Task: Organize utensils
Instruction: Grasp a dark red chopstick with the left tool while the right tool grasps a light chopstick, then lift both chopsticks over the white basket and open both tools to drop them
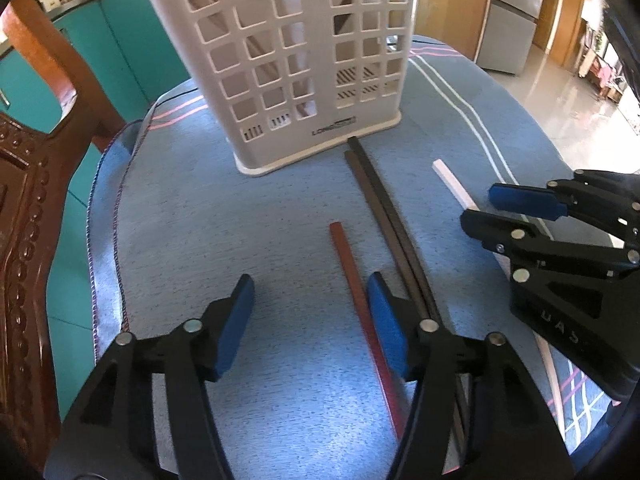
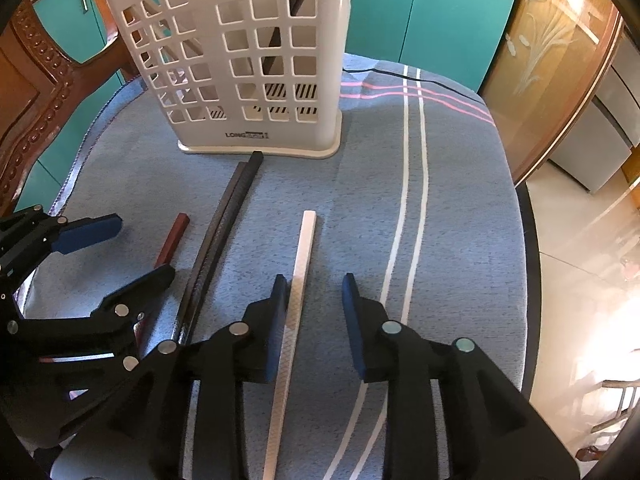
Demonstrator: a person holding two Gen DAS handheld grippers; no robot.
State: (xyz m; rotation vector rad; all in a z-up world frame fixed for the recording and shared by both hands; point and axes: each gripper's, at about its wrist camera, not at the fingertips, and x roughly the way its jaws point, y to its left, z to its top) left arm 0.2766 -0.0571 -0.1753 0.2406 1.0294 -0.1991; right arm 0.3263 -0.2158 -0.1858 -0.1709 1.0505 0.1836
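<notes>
White chopstick (image 2: 298, 280) lies flat on the blue cloth (image 2: 460, 200), long axis running roughly straight away from the right gripper (image 2: 314, 300) toward the white utensil basket (image 2: 248, 60). Its near part passes between the right gripper's fingers, hard against the left pad (image 2: 276, 320); cannot tell if touching. Jaws apart, nothing held. So the stick is parallel to the fingers, not across them. A grab likely needs a small shift left to centre it.

Red chopstick (image 1: 360, 300) is same story on the other side: axis along the left gripper (image 1: 312, 312), lying just inside its right pad (image 1: 386, 328). Left jaws wide apart, empty.

Dark chopstick pair (image 1: 384, 220) sits between the two, side by side, far tips nearly at the basket base. Outside both gaps; left gripper looks nearer.

Basket stands upright at the far end, some dark sticks already inside. Each arm is nearest its own stick; my guess: right takes white.
</notes>
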